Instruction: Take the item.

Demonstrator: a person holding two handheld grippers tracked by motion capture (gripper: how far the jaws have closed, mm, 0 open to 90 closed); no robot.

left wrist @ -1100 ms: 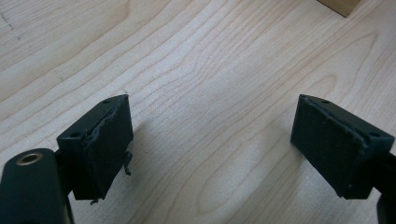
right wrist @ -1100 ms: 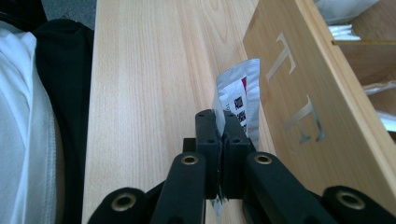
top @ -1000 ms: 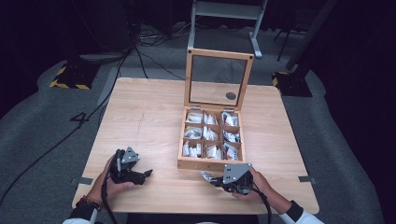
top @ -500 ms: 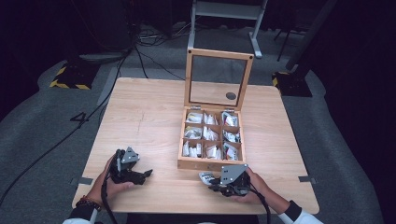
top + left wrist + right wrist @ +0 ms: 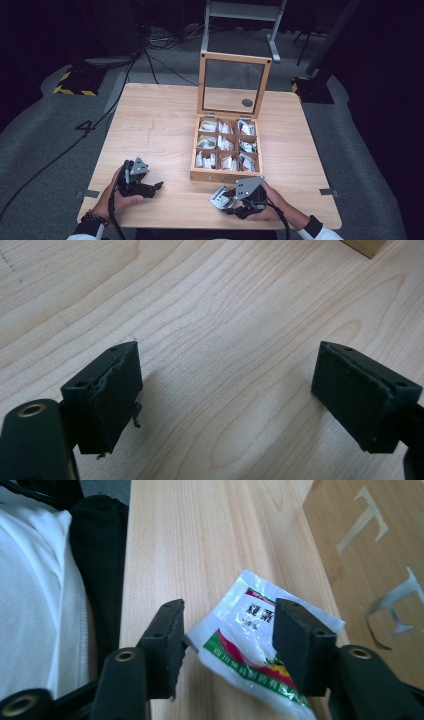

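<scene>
The sachet [image 5: 252, 645] lies flat on the tabletop [image 5: 160, 125] just in front of the wooden box [image 5: 226, 150], between the right gripper [image 5: 227, 635] jaws, which have just been opening and no longer press it, likely a release. The left gripper [image 5: 225, 390] rests aside, jaws apart and empty

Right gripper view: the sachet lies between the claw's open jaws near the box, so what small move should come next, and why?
Probably lift the right claw straight up and away. Its jaws have just been opening, they stand apart from the sachet, and the sachet lies flat on the table beside the wooden box, so it looks released. A straight rise should avoid dragging it.
</scene>
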